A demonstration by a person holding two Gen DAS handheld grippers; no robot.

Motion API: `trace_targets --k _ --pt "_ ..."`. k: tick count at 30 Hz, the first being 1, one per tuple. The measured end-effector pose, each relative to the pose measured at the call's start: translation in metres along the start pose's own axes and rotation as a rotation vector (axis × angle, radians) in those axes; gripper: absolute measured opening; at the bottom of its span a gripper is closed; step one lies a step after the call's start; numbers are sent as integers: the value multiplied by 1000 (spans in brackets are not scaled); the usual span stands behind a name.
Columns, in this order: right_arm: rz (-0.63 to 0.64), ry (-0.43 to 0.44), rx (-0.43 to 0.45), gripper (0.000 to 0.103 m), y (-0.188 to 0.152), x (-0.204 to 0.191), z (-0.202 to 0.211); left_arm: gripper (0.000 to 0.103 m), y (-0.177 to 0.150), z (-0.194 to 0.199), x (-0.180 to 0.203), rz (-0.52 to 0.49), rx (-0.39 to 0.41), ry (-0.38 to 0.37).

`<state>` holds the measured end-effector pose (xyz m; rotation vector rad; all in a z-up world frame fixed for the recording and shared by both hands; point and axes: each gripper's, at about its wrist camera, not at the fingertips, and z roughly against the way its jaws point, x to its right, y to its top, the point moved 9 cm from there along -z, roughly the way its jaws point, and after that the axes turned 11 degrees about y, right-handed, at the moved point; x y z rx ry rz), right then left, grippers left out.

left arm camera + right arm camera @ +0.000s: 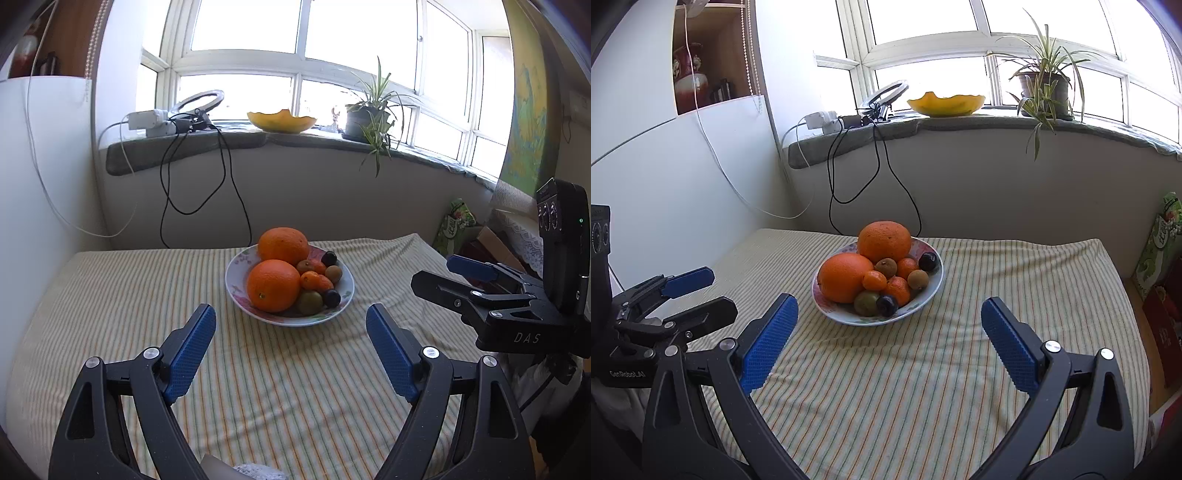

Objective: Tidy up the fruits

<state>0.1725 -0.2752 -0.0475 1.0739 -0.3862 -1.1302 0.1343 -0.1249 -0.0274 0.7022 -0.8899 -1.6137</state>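
On the striped worktop (110,295) a floral plate (236,280) holds two oranges (273,285), small citrus, kiwis and dark plums, partly hiding each other. Left gripper (291,321) and right gripper (889,314) hover short of it, fingers spread, empty. Their bodies read "DAS" and "GenRobot.AI".

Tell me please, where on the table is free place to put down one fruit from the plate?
The striped cloth is bare between the plate and the open right gripper, also right of the plate toward the table edge. In the left view, cloth left of the plate is free too. The plate itself is crowded: oranges and small fruits touch.
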Motion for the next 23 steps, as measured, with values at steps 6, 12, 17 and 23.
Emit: trace_targets --k 6,12,17,23 --pt "4 1 0 101 -1 -1 0 84 -1 1 -3 5 2 8" --pt "11 1 -3 101 -1 -4 0 84 -1 2 -4 7 4 10" --pt "12 1 -7 101 -2 -5 0 84 -1 5 -6 11 13 8" --pt "12 -10 -18 101 -6 -1 -3 84 -2 5 -9 6 17 7"
